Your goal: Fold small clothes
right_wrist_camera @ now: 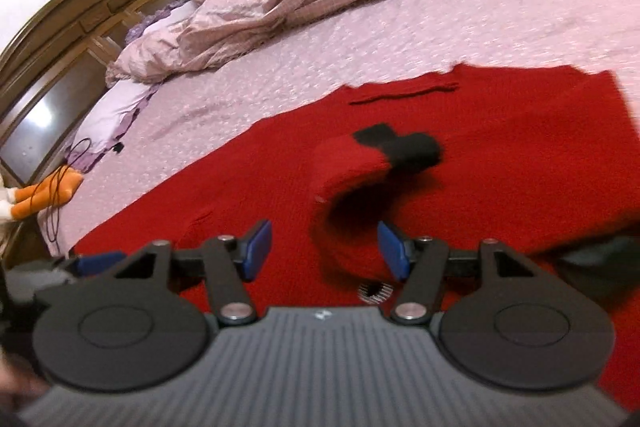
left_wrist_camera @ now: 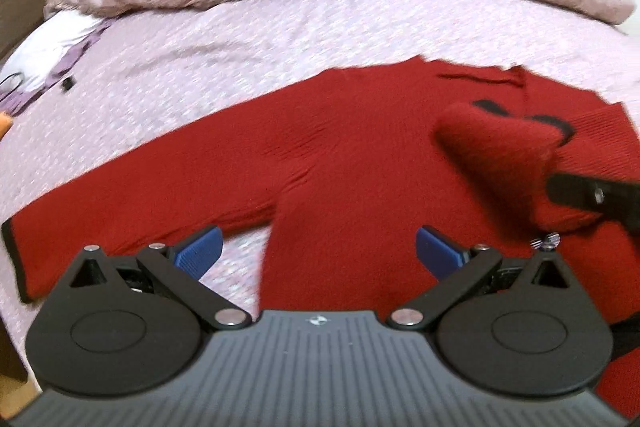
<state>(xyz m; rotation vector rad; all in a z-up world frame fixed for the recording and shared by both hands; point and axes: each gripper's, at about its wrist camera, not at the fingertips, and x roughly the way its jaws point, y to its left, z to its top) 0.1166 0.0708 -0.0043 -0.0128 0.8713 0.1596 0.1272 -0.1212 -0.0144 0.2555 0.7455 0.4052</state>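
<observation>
Pink quilted bedspread [left_wrist_camera: 280, 39] carries red knit sweater [left_wrist_camera: 340, 147], spread flat. Right gripper [right_wrist_camera: 325, 249] parted, folded sleeve [right_wrist_camera: 352, 179] slack between pads, unpinched. Left gripper [left_wrist_camera: 318, 253] open, empty. Risk: loose sleeve may uncurl, spoiling fold 1.

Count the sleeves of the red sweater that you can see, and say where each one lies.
2. One sleeve lies stretched flat on the bed sheet, out to the left. The other sleeve, with its black cuff, is folded over the sweater's body, just ahead of the open right gripper.
</observation>
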